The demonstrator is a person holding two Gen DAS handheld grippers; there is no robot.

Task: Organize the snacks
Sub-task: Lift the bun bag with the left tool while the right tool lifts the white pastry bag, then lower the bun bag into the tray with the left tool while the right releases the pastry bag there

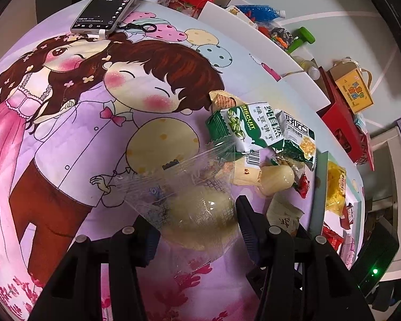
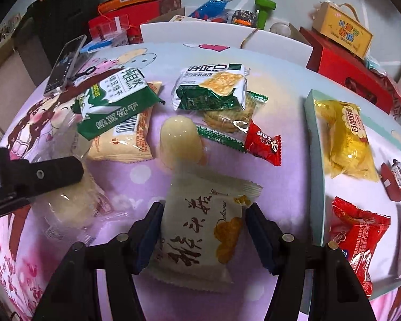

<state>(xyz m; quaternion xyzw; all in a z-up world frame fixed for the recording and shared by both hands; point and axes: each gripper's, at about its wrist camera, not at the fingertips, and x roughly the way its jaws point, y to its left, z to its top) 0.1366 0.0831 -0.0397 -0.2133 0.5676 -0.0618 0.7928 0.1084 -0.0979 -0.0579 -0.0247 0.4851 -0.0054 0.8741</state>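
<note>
Glossy wrappers on matt printed cloth

The tablecloth (image 2: pixel 136 176) looks like soft matt fabric; the clear bun wrapper (image 1: pixel 189 200) is shiny crinkled film, the cream pastry packet (image 2: pixel 200 230) a duller plastic (serrated ends), the jelly cup (image 2: pixel 177 139) smooth and glossy, and the gripper fingers (image 2: pixel 256 230) matt black plastic.

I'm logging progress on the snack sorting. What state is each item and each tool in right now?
Left tool: closed on the clear-wrapped round pale cake.
Right tool: closed on the cream-white pastry packet.
Pale yellow jelly cup: inverted on the cloth, untouched.
Green-and-white biscuit packet: lying on another packet.
Pale green tray: holds the yellow bread bag and the red packet.
Smartphone: screen lit.
</note>
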